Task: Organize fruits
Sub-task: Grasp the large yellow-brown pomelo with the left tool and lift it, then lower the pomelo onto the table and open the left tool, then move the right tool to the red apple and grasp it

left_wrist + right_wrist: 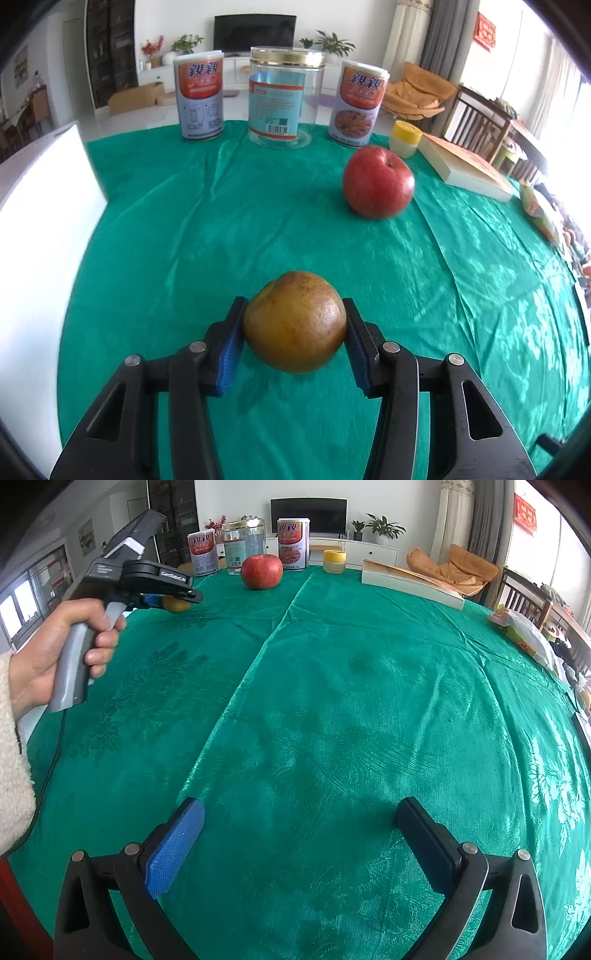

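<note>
Left gripper (294, 325) clamps the pear (295, 321) for carrying toward the apple (378, 181); right gripper (301, 843) hangs open, empty.

A table (258, 229) under green cloth carries a red apple (378, 181), two cans (199, 96), a clear jar (284, 98), a yellow-lidded tub (405, 139) and perhaps a book (469, 166).

Shiny green damask tablecloth (229, 221), woven floral pattern, creased. Glossy smooth red apple (378, 182), upper right of left wrist view. Brown-yellow pear (295, 321), matt, speckled rough skin. Clear plastic jar (284, 99) with gold metallic lid, paper label. Black matt plastic left gripper (295, 347): ribbed blue rubbery pads (231, 354), metal pins.
</note>
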The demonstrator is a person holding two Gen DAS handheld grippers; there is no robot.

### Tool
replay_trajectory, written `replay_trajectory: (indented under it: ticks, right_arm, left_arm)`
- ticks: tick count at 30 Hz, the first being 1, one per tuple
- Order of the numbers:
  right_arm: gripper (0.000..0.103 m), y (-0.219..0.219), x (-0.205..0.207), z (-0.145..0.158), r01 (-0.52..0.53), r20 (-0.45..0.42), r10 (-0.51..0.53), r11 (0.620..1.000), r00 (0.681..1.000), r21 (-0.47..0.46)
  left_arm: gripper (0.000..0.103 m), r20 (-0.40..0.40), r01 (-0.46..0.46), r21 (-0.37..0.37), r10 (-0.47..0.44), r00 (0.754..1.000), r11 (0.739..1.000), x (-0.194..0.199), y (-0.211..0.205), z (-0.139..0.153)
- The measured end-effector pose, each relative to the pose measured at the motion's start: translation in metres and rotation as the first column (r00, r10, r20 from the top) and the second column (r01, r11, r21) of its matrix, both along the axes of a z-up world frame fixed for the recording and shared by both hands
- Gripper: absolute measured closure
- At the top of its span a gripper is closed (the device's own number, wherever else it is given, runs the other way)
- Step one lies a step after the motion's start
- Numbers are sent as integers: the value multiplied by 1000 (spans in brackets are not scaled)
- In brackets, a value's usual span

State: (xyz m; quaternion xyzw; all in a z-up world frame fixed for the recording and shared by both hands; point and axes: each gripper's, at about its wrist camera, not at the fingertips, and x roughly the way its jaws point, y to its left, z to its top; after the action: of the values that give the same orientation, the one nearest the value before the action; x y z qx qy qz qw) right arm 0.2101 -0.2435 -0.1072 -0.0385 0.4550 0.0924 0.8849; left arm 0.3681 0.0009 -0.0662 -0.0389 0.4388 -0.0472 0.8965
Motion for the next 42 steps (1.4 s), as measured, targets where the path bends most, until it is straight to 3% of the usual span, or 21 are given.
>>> replay_trajectory:
  ticks: [8, 13, 16, 19, 20, 29, 42]
  right_arm:
    - [0, 0, 0, 0, 0, 0, 0, 1000, 1000, 0]
    - [0, 0, 0, 0, 0, 0, 0, 1000, 1000, 0]
    - [0, 0, 0, 0, 0, 0, 0, 1000, 1000, 0]
    - [0, 0, 1, 0, 2, 1, -2, 1000, 1000, 1]
    - [0, 0, 1, 0, 3, 1, -3, 1000, 1000, 1]
    - [0, -2, 0, 0, 16, 2, -16, 1000, 1000, 1]
    - [0, -4, 1, 0, 26, 2, -26, 1000, 1000, 1]
  left_arm:
    - [52, -28, 95, -2, -95, 995, 995, -139, -10, 11]
    - [51, -33, 80, 17, -80, 996, 997, -184, -7, -1]
    - [47, -31, 52, 29, -51, 998, 998, -190, -5, -11]
    - [20, 7, 20, 70, -21, 1000, 997, -193, -4, -16]
    - [18, 17, 11, 85, -13, 1000, 996, -193, -4, -17]
    - [8, -3, -20, 115, 21, 1000, 993, -188, 1, -27]
    - [5, -8, -27, 121, 28, 1000, 992, -188, 2, -29]
